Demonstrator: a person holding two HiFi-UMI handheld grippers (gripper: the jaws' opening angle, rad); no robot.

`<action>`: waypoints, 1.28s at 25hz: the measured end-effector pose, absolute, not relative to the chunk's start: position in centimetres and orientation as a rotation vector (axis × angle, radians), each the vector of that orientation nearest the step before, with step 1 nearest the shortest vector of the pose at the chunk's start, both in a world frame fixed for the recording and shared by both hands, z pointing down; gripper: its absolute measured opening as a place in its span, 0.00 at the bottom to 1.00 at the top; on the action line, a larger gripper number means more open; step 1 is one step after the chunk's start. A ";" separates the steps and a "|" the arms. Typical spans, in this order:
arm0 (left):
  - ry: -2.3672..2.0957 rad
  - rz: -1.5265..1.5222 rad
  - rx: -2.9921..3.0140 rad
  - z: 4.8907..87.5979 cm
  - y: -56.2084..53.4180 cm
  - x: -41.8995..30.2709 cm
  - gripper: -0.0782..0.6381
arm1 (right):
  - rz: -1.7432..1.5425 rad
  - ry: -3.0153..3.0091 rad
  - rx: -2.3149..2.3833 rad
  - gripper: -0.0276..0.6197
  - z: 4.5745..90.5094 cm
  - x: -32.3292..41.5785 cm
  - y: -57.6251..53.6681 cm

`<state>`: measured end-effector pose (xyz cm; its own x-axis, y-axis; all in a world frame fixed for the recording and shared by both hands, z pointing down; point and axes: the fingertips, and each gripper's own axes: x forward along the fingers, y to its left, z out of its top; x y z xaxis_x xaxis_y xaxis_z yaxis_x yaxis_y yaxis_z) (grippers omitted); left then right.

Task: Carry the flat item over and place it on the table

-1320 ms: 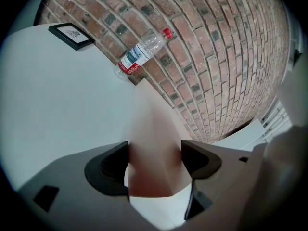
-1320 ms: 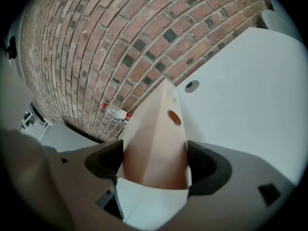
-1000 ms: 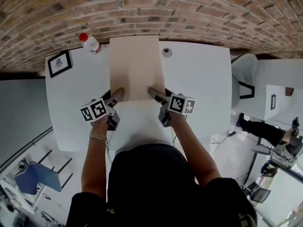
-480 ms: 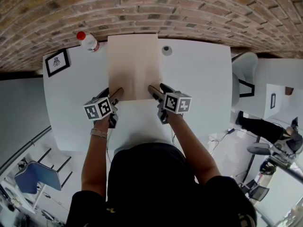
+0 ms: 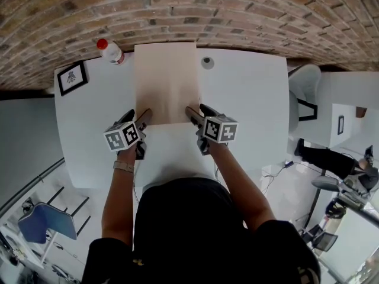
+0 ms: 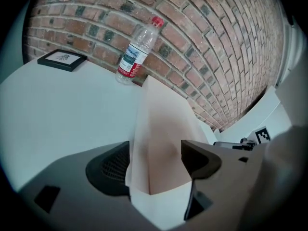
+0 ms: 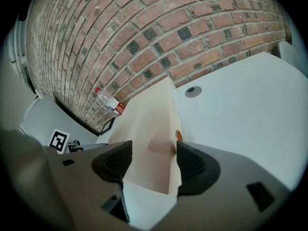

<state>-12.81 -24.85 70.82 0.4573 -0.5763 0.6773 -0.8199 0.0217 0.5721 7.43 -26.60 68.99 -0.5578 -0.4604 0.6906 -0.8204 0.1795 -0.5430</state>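
Compared with one second ago: the jaws of the left gripper (image 5: pixel 139 113) and of the right gripper (image 5: pixel 197 109) are now seen spread apart; they were then drawn together on the near edge of the flat board (image 5: pixel 166 81). The board is seen in nearly the same spot.

Left gripper (image 6: pixel 154 160): jaws are held apart, and the board's near left corner (image 6: pixel 163 119) is seen between them, not clamped. Right gripper (image 7: pixel 149 160): jaws are likewise apart, and the near right corner of the board (image 7: pixel 147 119) is seen between them, unclamped. The board is laid flat on the white table (image 5: pixel 249 99), running from both grippers out to the brick wall (image 5: pixel 237 10).

Count: two grippers, one board, one table, one plastic bottle (image 5: pixel 111 52), one framed picture (image 5: pixel 74 78), one small grey disc (image 5: pixel 207 62).

The bottle (image 6: pixel 137 52) is found ahead of the left gripper, just left of the board's far corner, against the wall; its red cap is on and its contents cannot be made out. The picture (image 6: pixel 61 59) is found further left. The disc (image 7: pixel 193 91) is found ahead of the right gripper, just right of the board.
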 end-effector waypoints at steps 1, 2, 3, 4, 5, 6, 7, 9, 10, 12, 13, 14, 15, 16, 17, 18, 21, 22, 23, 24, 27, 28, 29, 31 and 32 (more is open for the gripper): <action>-1.228 0.288 1.666 70.6 -24.7 -13.0 0.57 | 1.329 -2.102 1.209 0.49 68.7 7.4 -26.5; -1.228 0.286 1.670 70.4 -24.6 -13.1 0.57 | 1.323 -2.112 1.209 0.48 68.3 7.4 -26.4; -1.225 0.285 1.678 70.1 -24.4 -13.2 0.57 | 1.316 -2.122 1.209 0.48 67.9 7.4 -26.4; -1.220 0.284 1.688 69.7 -24.2 -13.2 0.57 | 1.307 -2.133 1.210 0.47 67.4 7.4 -26.3; -1.218 0.282 1.701 69.3 -24.0 -13.2 0.57 | 1.295 -2.145 1.213 0.45 67.0 7.4 -26.2; -1.221 0.280 1.717 68.7 -23.8 -13.2 0.57 | 1.279 -2.158 1.216 0.43 66.4 7.4 -26.1; -1.227 0.278 1.736 68.1 -23.6 -13.2 0.57 | 1.260 -2.171 1.219 0.40 65.9 7.5 -26.0; -1.243 0.277 1.782 66.6 -23.2 -13.2 0.56 | 1.223 -2.200 1.221 0.34 64.7 7.4 -25.6; -1.248 0.278 1.808 65.8 -23.0 -13.1 0.56 | 1.206 -2.216 1.218 0.30 64.1 7.3 -25.4; -1.251 0.284 1.864 64.2 -22.5 -12.7 0.55 | 1.168 -2.254 1.209 0.23 62.7 7.0 -25.0; -1.253 0.287 1.893 63.3 -22.3 -12.5 0.52 | 1.146 -2.274 1.203 0.19 62.1 6.9 -24.8; -1.260 0.289 1.923 62.3 -22.0 -12.3 0.48 | 1.122 -2.293 1.196 0.15 61.3 6.7 -24.5; -1.271 0.287 1.952 61.3 -21.7 -12.2 0.44 | 1.097 -2.312 1.190 0.13 60.6 6.5 -24.2; -1.284 0.281 1.976 60.3 -21.5 -12.1 0.40 | 1.073 -2.332 1.183 0.11 59.8 6.3 -23.9; -1.299 0.269 1.996 59.3 -21.2 -12.1 0.35 | 1.050 -2.351 1.176 0.10 59.0 6.1 -23.6; -1.316 0.253 2.013 58.2 -21.0 -12.1 0.32 | 1.032 -2.369 1.169 0.09 58.1 5.9 -23.3; -1.367 0.197 2.062 55.1 -20.2 -12.3 0.17 | 1.001 -2.426 1.149 0.08 55.7 5.4 -22.3; -1.379 0.176 2.078 54.1 -19.9 -12.3 0.12 | 0.988 -2.446 1.142 0.08 54.8 5.2 -21.9; -1.389 0.158 2.095 53.0 -19.5 -12.2 0.12 | 0.972 -2.465 1.134 0.07 53.9 5.1 -21.5; -1.398 0.147 2.112 52.1 -19.2 -12.1 0.12 | 0.956 -2.483 1.128 0.07 53.1 5.1 -21.0; -1.443 0.160 2.168 49.7 -18.1 -11.9 0.12 | 0.916 -2.531 1.113 0.07 51.0 5.2 -19.8; -1.454 0.162 2.185 49.0 -17.7 -11.8 0.12 | 0.898 -2.546 1.110 0.06 50.4 5.3 -19.4; -1.460 0.157 2.201 48.3 -17.3 -11.6 0.12 | 0.875 -2.559 1.106 0.06 49.8 5.3 -19.0; -1.458 0.136 2.228 47.1 -16.2 -11.3 0.12 | 0.809 -2.582 1.098 0.06 48.6 5.4 -18.0; -1.452 0.125 2.242 46.5 -15.6 -11.1 0.11 | 0.769 -2.592 1.093 0.06 48.1 5.4 -17.5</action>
